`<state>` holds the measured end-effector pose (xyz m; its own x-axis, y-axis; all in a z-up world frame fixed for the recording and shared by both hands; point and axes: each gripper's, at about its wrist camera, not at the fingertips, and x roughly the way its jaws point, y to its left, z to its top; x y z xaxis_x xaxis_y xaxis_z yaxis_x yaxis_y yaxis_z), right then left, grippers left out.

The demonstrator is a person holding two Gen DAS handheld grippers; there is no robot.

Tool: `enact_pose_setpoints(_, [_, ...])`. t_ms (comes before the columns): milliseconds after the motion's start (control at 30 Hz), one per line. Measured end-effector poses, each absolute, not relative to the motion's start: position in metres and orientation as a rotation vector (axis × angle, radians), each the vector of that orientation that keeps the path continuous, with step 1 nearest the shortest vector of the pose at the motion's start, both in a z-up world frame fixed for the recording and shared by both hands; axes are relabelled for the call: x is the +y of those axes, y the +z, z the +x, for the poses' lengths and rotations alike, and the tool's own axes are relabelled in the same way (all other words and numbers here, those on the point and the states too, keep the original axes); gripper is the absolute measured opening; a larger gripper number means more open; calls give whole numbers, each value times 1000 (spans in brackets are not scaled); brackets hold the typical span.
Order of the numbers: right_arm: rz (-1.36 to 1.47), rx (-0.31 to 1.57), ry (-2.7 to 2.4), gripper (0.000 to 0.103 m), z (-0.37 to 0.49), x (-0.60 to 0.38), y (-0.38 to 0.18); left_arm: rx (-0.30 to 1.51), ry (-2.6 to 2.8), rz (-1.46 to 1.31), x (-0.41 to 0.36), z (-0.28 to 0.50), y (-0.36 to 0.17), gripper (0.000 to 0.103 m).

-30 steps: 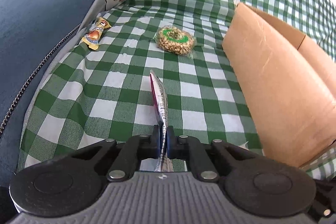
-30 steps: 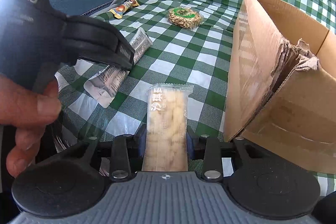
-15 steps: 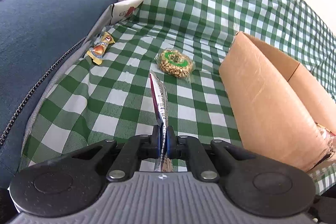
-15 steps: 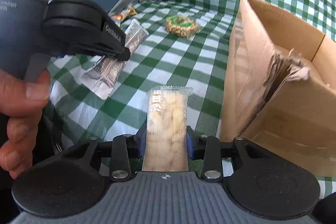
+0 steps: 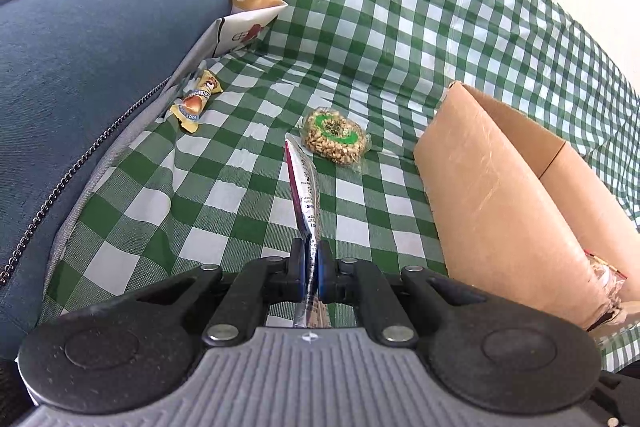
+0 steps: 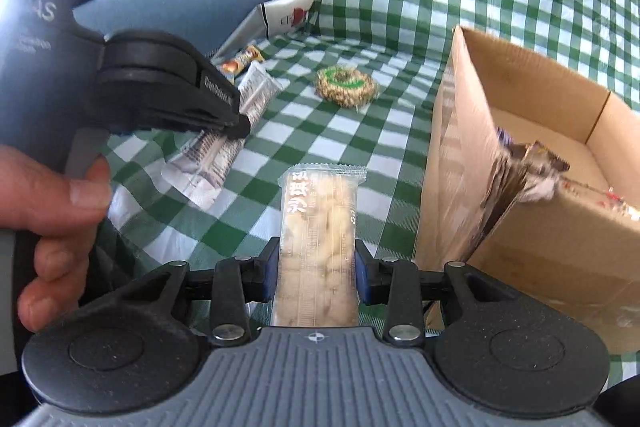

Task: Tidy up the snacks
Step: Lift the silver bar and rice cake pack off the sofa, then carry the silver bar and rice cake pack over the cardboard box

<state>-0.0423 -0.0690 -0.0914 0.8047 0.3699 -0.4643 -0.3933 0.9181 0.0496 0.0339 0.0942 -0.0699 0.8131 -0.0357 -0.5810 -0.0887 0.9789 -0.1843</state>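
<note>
Covering the couch is a green checked cloth (image 5: 248, 211); left gripper (image 5: 311, 269) clamps a flat silver packet (image 5: 304, 187), right gripper (image 6: 316, 267) grips a clear snack bar (image 6: 320, 227), cardboard box (image 6: 532, 131) contents blurry.

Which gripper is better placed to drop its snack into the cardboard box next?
Probably the right gripper: its clear-wrapped bar sits beside the cardboard box, whereas the left gripper with its silver packet is farther away.

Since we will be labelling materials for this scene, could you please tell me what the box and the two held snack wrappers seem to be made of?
Box: plain brown cardboard, matte, with a torn, fibrous edge.
Silver packet in the left tongs: thin, glossy, foil-like film, probably metallised plastic.
Pale bar in the right tongs: clear, shiny plastic film; its contents show through and its end seal is crimped.
</note>
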Motion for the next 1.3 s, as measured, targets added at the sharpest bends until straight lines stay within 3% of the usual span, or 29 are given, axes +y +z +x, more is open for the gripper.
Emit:
enact_pose_setpoints(433, [18, 370, 404, 38, -53, -85, -56, 576, 12, -279, 99, 27, -45, 5])
enact_pose_setpoints(900, [104, 137, 339, 38, -29, -160, 23, 497, -59, -343, 86, 10, 6, 5])
enact_pose_setpoints(1300, [200, 159, 225, 38, -10, -212, 1, 472, -146, -343, 46, 2, 31, 5])
